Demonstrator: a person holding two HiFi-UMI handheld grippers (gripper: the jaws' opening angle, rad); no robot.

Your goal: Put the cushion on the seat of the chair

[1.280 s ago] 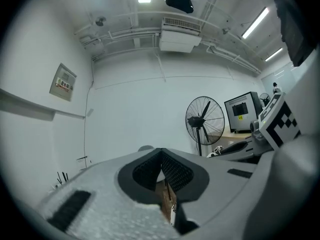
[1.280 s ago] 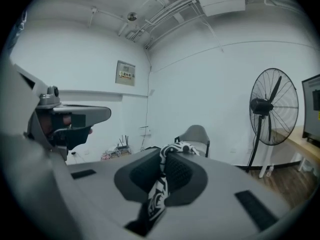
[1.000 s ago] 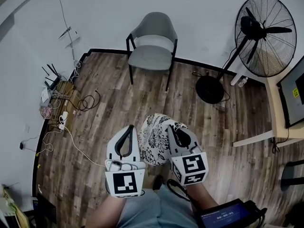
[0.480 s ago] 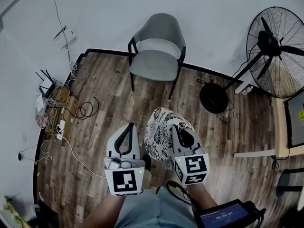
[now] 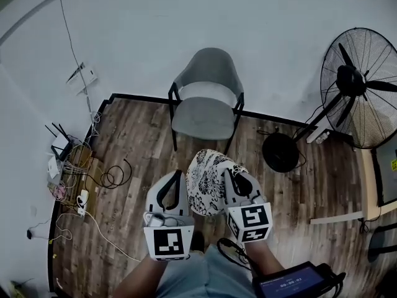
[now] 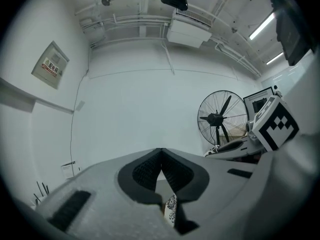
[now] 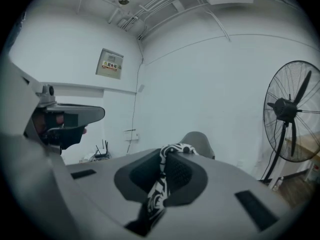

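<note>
L hand-held gripper (image 6: 160, 156) & R hand-held gripper (image 7: 167, 156), jaws tight on cushion (image 5: 208, 180) per gripper views; chair seat (image 5: 203, 118): head view only.

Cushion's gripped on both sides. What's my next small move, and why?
Probably carry the cushion forward toward the chair: the left hand-held gripper and right hand-held gripper each pinch an edge, and the empty seat lies ahead, not yet beneath it.

A pedestal fan (image 5: 353, 82) is seen at the wooden floor's (image 5: 142, 135) right, with tangled cables (image 5: 104, 179) and a router (image 5: 61, 146) along its left edge.
</note>
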